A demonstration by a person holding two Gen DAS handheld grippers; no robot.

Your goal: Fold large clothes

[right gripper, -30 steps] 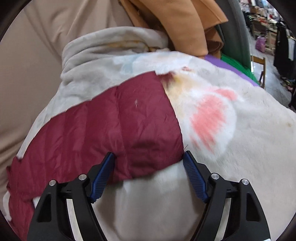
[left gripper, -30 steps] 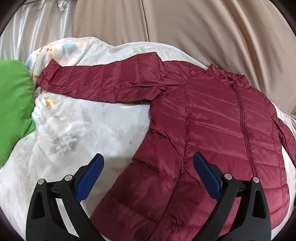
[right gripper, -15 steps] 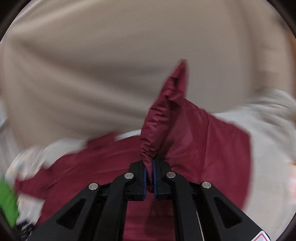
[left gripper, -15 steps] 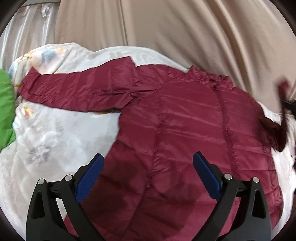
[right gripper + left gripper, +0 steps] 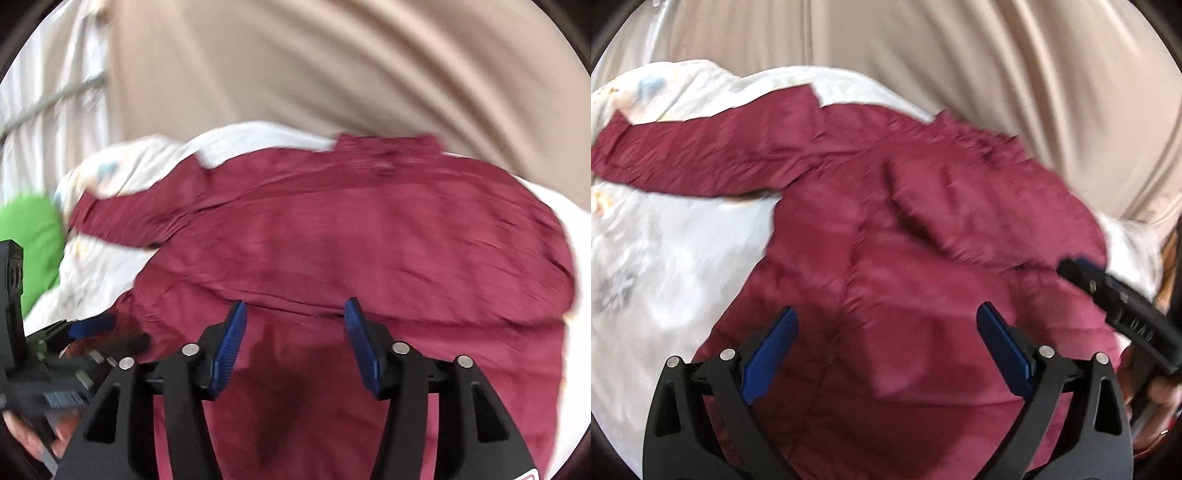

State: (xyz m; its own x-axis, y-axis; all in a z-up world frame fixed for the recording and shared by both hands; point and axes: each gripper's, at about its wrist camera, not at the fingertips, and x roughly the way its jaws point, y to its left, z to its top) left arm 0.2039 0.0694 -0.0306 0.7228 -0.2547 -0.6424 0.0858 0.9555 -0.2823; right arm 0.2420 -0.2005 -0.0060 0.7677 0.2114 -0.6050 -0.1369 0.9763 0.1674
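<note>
A maroon puffer jacket (image 5: pixel 905 240) lies front-up on a white blanket, and the right wrist view shows it too (image 5: pixel 369 236). Its left sleeve (image 5: pixel 683 155) stretches out to the left. The other sleeve (image 5: pixel 960 221) lies folded across the chest. My left gripper (image 5: pixel 886 314) hovers open over the jacket's lower half with nothing between its fingers. My right gripper (image 5: pixel 295 306) is above the jacket's middle. Its jaws are opening and nothing is between them. Its black finger (image 5: pixel 1108 291) reaches in from the right in the left wrist view. Both views are blurred.
A white floral blanket (image 5: pixel 665 240) covers the surface under the jacket. Beige curtain (image 5: pixel 960 55) hangs close behind. A green cloth (image 5: pixel 29 236) lies at the far left. A hand (image 5: pixel 1160 387) holds the right gripper at the right edge.
The right gripper shut on the right sleeve's cuff, carried it over the jacket's body and let go; its jaws now stand apart. The left gripper drifted right over the jacket.
</note>
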